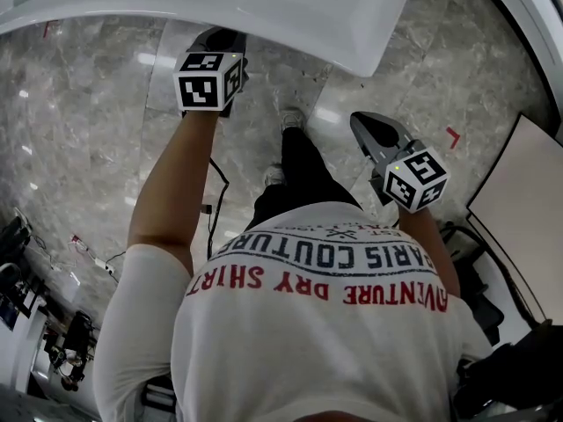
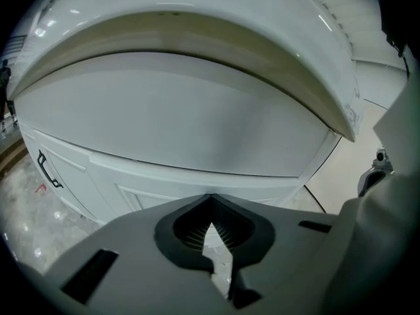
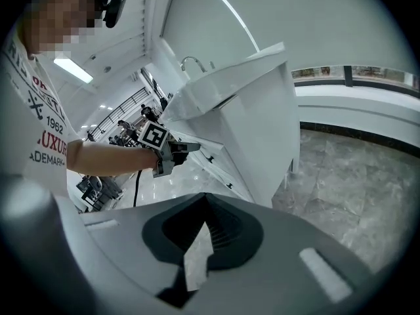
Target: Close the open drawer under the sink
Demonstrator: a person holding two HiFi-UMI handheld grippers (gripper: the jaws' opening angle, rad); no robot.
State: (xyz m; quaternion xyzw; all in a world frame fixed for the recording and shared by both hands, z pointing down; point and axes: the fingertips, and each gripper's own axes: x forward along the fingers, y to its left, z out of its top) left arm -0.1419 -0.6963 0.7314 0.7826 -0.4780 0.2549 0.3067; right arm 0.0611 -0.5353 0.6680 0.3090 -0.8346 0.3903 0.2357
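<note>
The left gripper (image 1: 222, 38), jaws together and empty, pointed at the drawer (image 2: 177, 130) below the sink (image 2: 197, 18); the right gripper (image 1: 371, 130), likewise closed and empty, hung well apart.

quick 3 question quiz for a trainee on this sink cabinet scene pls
1. True or false: the right gripper is nearer the white cabinet than the left gripper is.
2. What is between the left gripper's fingers? A) nothing B) a cloth C) a cup
3. In the right gripper view, what fixture stands on top of the cabinet?

Key: 1 false, the left gripper reaches towards the cabinet while the right hangs back; 2 A, the fingers meet with nothing in them; 3 the tap.
</note>
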